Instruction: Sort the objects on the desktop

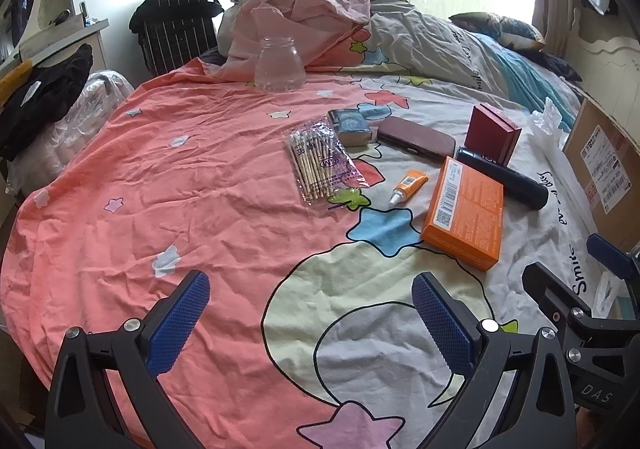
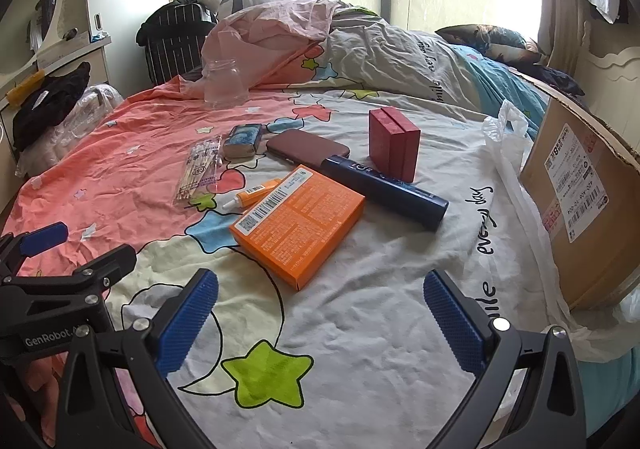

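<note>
While poised low over the bedspread [image 1: 200, 177], both grippers — left [image 1: 310, 323], right [image 2: 320, 323] — gape wide, holding nothing; swabs [image 1: 320, 165], tube [image 1: 408, 187], orange box [image 1: 466, 213], red box [image 1: 494, 133], jar [image 1: 280, 65] clustered mid-bed, no groups evident; sorting could be pending or finished.

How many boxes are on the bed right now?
3: the flat orange box nearest the grippers, the upright red box behind the dark tube, and the large cardboard box at the right edge. Others may be hidden.

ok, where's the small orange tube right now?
The small orange tube lies on the bedsheet mid-frame in both wrist views, between the cotton swab packet on its left and the orange box on its right.
</note>
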